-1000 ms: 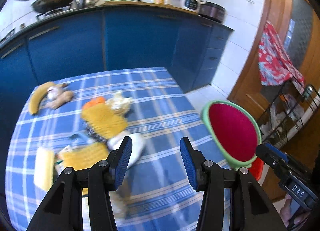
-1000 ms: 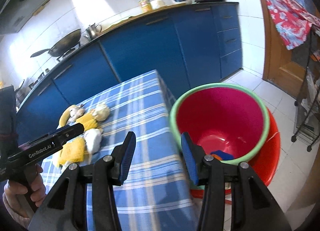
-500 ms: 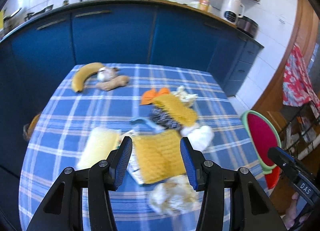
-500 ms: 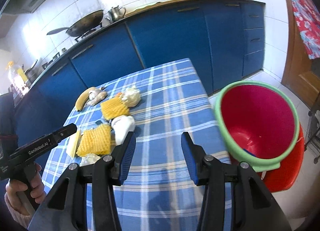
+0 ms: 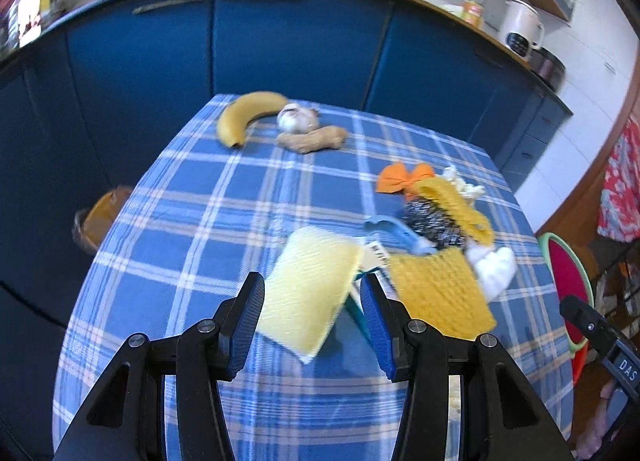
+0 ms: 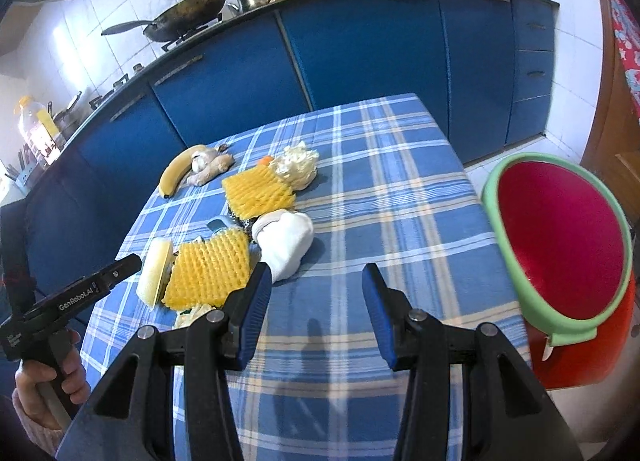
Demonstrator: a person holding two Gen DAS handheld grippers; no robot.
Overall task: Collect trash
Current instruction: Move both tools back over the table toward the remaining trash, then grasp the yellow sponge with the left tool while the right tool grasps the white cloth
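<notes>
Both claws gape empty; left claw [image 6: 132,263] reads "GenRobot.AI", right claw [image 5: 576,309] perhaps "DAS".

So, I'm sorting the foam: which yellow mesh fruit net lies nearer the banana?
The farther net, beside the crumpled white wrapper; the other net lies by the pale sponge, away from the banana.

I list a blue-and-white plaid tablecloth [image 5: 224,221], pale yellow sponge [image 5: 312,285], deep yellow foam nets [image 6: 208,269], orange scrap [image 5: 404,177], yellow banana [image 5: 244,115], white sock [image 6: 286,241], green-rimmed red bucket [image 6: 560,237], blue cabinets [image 6: 360,49].
</notes>
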